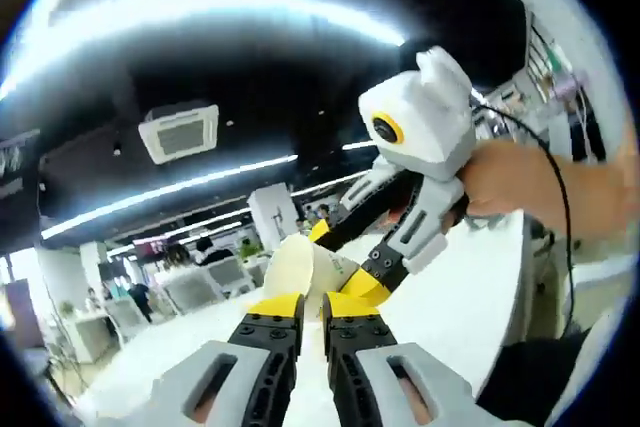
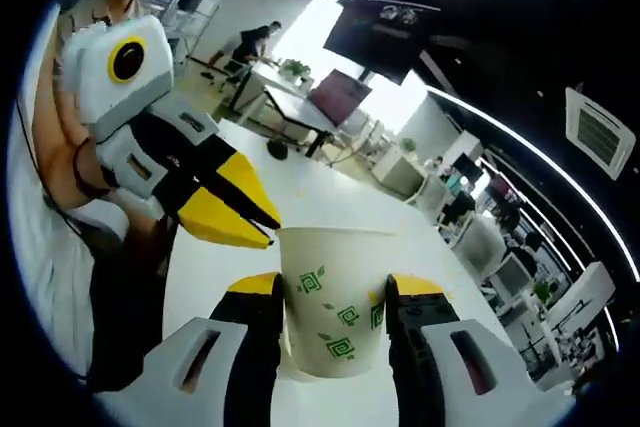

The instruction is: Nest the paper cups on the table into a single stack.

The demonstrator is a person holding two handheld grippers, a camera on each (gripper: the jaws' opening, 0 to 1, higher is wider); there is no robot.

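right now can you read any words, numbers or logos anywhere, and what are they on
No text can be read.
Paper cup held between the right gripper's jaws: green square spirals and leaves, a pattern, no letters.
Dark hanging screen: pale marks near its top, too blurred to read.
Left gripper, shut on the cup's rim: no lettering visible.

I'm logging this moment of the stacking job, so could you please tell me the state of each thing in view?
Paper cup: upright, mouth open, held between the right claw's jaws, off the table.
Right claw: shut on the paper cup.
Left claw: jaws nearly together, tips pinching the cup's rim, as the left gripper view shows.
Table: white, bare where visible.
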